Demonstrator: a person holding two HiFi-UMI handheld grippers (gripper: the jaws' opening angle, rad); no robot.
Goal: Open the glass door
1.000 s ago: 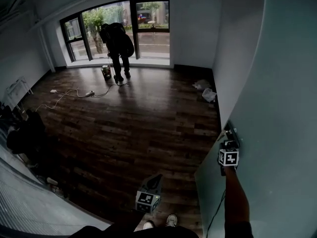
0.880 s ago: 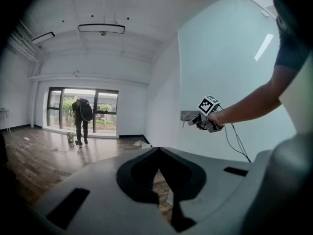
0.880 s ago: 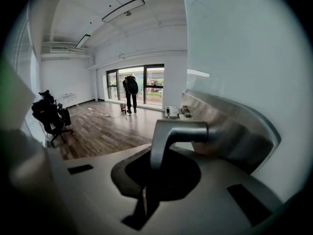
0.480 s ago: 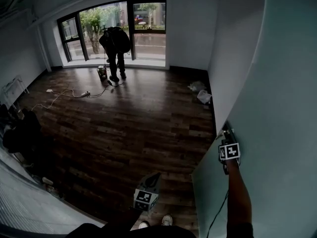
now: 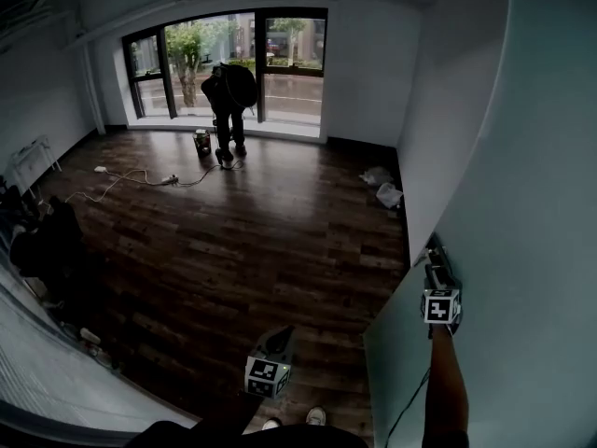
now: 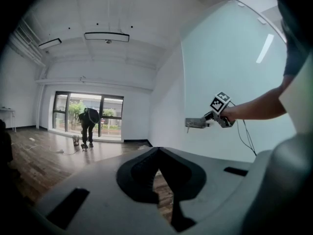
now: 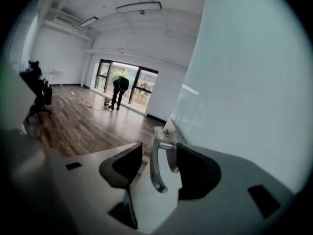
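The frosted glass door [image 5: 522,185] stands at the right of the room. Its metal lever handle [image 7: 154,173] sits between the jaws of the right tool [image 7: 159,151], which are opening, pads not pressing on it. The left tool [image 6: 159,153] hangs low over the wooden floor [image 5: 233,241], clenched on nothing.

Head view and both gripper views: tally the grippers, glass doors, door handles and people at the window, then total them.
Grippers: 2 (left gripper; right gripper, its jaws opening with the door handle between them)
Glass door: 1
Door handle: 1
Person at the window: 1
Total: 5
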